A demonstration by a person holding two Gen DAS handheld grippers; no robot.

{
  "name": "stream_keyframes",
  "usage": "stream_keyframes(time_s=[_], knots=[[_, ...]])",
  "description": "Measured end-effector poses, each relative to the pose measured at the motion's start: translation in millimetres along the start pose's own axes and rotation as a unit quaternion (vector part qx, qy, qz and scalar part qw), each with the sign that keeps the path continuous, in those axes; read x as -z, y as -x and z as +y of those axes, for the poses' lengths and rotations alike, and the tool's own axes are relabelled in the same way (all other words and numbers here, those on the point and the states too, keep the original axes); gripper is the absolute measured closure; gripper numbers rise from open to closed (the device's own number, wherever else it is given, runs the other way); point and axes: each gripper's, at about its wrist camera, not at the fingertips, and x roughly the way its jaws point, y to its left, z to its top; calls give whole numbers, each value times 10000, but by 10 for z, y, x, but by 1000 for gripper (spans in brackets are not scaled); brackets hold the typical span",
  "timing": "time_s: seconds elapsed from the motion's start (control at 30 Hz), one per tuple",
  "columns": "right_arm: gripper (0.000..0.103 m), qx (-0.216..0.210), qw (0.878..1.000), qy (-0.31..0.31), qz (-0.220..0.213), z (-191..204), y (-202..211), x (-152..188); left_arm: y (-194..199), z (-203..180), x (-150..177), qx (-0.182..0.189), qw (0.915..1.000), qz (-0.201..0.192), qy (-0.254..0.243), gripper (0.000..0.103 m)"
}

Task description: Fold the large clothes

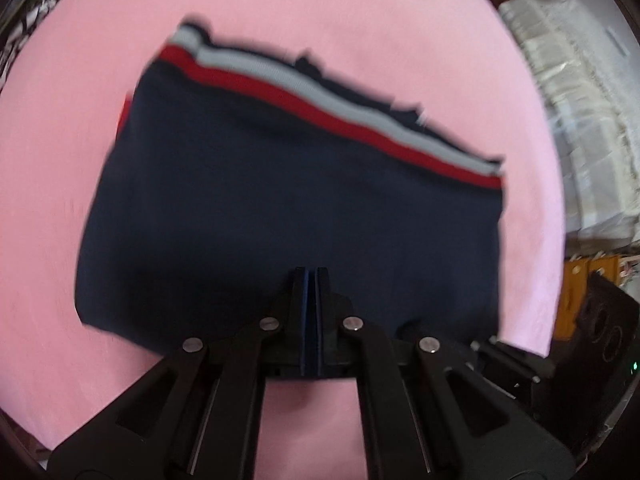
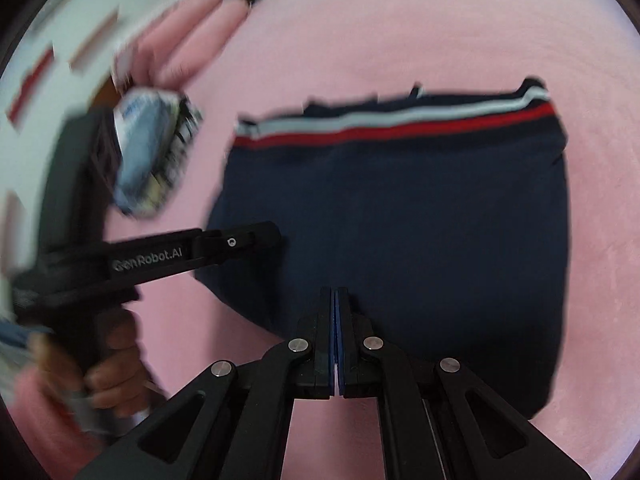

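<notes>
A navy garment (image 1: pixel 288 208) with a red and grey stripe along its far edge lies folded into a rectangle on the pink sheet (image 1: pixel 80 80). It also shows in the right wrist view (image 2: pixel 420 220). My left gripper (image 1: pixel 310 272) is shut and empty, over the garment's near edge. My right gripper (image 2: pixel 335 292) is shut and empty, over the garment's near left part. The left gripper also shows in the right wrist view (image 2: pixel 272 234), at the garment's left edge, held by a hand (image 2: pixel 116 376).
The pink sheet (image 2: pixel 440 32) covers the bed around the garment. White lace fabric (image 1: pixel 580 120) is piled at the bed's right side. Dark patterned cloth (image 1: pixel 24 12) lies at the far left corner. A wall with pink cushions (image 2: pixel 180 40) is at the left.
</notes>
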Motion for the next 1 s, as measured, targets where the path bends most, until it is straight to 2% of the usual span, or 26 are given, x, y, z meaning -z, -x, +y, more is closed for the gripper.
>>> stream_keyframes(time_s=[0.07, 0.13, 0.2, 0.23, 0.3, 0.33, 0.37, 0.43, 0.5, 0.57, 0.67, 0.77, 0.83, 0.93, 1.0], knots=[[102, 58, 9995, -261, -142, -103, 25, 58, -78, 73, 31, -73, 9998, -65, 170, 102], [102, -19, 9976, -665, -184, -246, 79, 84, -99, 271, 39, 243, 9977, -117, 627, 102], [103, -124, 9934, -1090, -337, -369, 197, 141, -92, 523, 35, 723, 9904, -125, 1169, 102], [103, -73, 9917, -1217, -413, -402, 262, 174, -80, 586, 36, 808, 9887, -148, 1252, 102], [103, 559, 9890, -1242, -584, -388, 382, 195, -5, 629, 21, 459, 9912, -312, 1201, 102], [103, 679, 9876, -1273, -626, -480, 472, 249, 32, 663, 12, 232, 9923, -398, 1147, 102], [103, 1038, 9831, -1386, -587, -558, 508, 297, 40, 705, 13, 109, 9927, -426, 1125, 102], [103, 1510, 9745, -1599, -441, -710, 544, 383, 36, 851, -37, -384, 9924, -382, 1101, 102], [103, 1759, 9639, -1958, -410, -878, 630, 456, 74, 1038, -48, -454, 9905, -395, 1233, 102], [103, 1635, 9624, -2113, -499, -975, 749, 497, 116, 1123, -42, -590, 9878, -454, 1365, 102], [101, 1714, 9620, -2047, -568, -915, 887, 489, 199, 1106, -18, -814, 9855, -555, 1382, 102], [100, 1519, 9690, -1911, -379, -728, 866, 439, 204, 953, 19, -986, 9850, -461, 1339, 101], [100, 1378, 9748, -1735, -271, -544, 809, 406, 125, 800, 76, -948, 9869, -261, 1275, 101], [94, 1169, 9816, -1504, -136, -241, 696, 355, 6, 462, 79, -953, 9914, 80, 896, 101], [82, 1001, 9850, -1397, -138, -63, 656, 307, -82, 233, 110, -969, 9930, 145, 665, 101]])
